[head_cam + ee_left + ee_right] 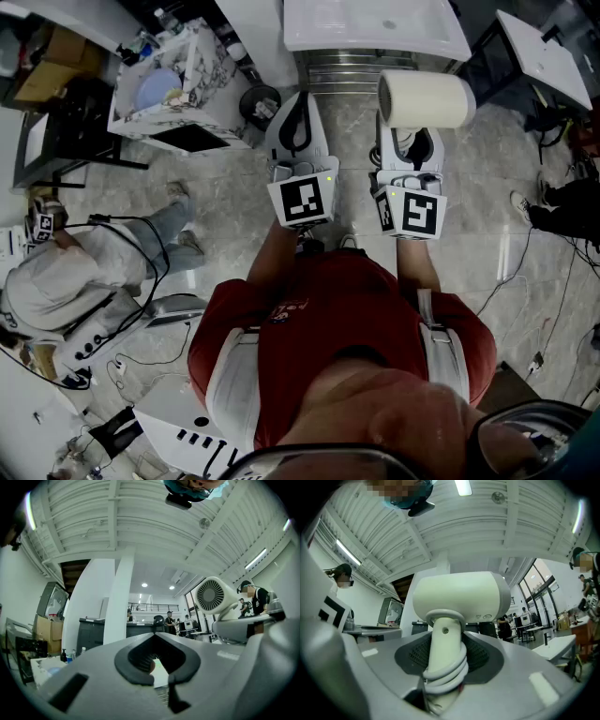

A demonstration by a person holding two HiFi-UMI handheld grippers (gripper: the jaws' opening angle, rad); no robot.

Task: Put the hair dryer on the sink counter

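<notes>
2 grippers reach out ahead of the person. The left gripper, at 11 o'clock, has its jaws together on nothing. The right gripper, at 1 o'clock, is clamped on the cord-wound handle of 1 hair dryer, held over the floor. Beyond, at 12 o'clock, stands 1 white counter.

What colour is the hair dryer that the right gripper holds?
The hair dryer is pale cream-white; the right gripper view shows it best.
</notes>
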